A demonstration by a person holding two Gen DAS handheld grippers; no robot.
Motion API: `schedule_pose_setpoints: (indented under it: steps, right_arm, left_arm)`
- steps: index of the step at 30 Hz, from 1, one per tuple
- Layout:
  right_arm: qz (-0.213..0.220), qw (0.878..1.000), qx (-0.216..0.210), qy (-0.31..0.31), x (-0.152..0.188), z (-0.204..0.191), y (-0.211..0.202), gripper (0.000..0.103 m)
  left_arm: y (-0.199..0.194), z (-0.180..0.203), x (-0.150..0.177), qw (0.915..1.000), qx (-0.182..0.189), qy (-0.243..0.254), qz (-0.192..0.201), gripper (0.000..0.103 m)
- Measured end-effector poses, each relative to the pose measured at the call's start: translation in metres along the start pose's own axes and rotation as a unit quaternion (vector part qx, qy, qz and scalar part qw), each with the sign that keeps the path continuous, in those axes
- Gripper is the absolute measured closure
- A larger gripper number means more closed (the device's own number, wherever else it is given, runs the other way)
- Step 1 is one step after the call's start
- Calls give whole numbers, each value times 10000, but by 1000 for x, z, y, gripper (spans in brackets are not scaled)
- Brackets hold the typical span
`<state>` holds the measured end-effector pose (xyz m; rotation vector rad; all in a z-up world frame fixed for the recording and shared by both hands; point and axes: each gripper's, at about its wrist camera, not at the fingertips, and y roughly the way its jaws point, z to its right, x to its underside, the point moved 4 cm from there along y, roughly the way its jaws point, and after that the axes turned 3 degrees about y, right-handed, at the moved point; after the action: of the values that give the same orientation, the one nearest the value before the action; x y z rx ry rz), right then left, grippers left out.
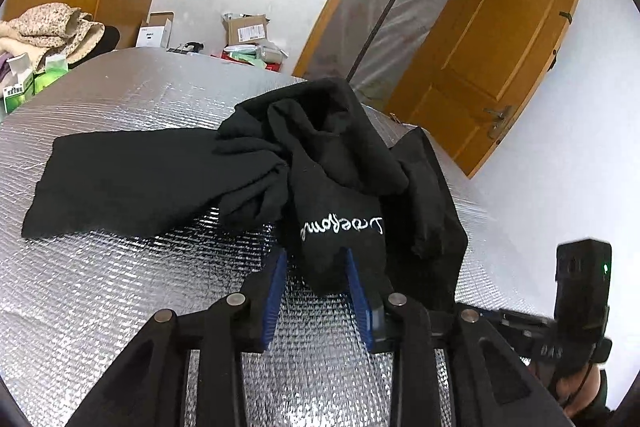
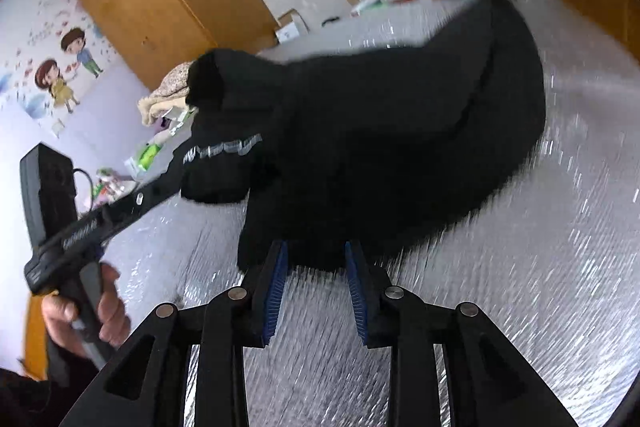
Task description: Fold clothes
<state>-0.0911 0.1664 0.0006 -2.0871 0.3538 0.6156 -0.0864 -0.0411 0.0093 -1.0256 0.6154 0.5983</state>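
Note:
A black garment [image 1: 140,179] with white script lies bunched on the silver quilted table cover [image 1: 120,287], one part spread flat to the left. My left gripper [image 1: 316,255] is open, and a hanging fold with the script sits between its blue pads [image 1: 276,291], resting against the right one. The right wrist view is blurred. There the same garment [image 2: 400,131] is heaped ahead, and my right gripper [image 2: 316,255] is open with the cloth's near edge just at its fingertips. The left gripper's body [image 2: 100,219], held by a hand [image 2: 104,311], reaches into the cloth from the left.
A pile of light clothes [image 1: 52,27] and green packets [image 1: 44,79] sit at the table's far left. Cardboard boxes [image 1: 248,27] stand on the floor by the wall. An open wooden door [image 1: 500,59] is at the right, and a wardrobe [image 2: 160,7] behind.

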Motion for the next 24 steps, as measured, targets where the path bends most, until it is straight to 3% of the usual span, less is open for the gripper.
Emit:
schedule_pose_setpoints:
  steps: [6,12,16,24]
  right_arm:
    - [-124,9991,-285,285,6,-2,7,66]
    - [-421,9958,-472,667,13,6,8,66]
    - [-388,9948,-569,745,7,7,10,66]
    - [-380,9875,-906,1229,-6,3,27,65]
  left_arm:
    - [12,3,1,9998,66,-87,-164,71]
    - [20,2,5,9992,-167,-112,-332,71]
    - [20,10,4,9993,-265,59,-259,90]
    - [-5,17,0,9981,-535,280,105,94]
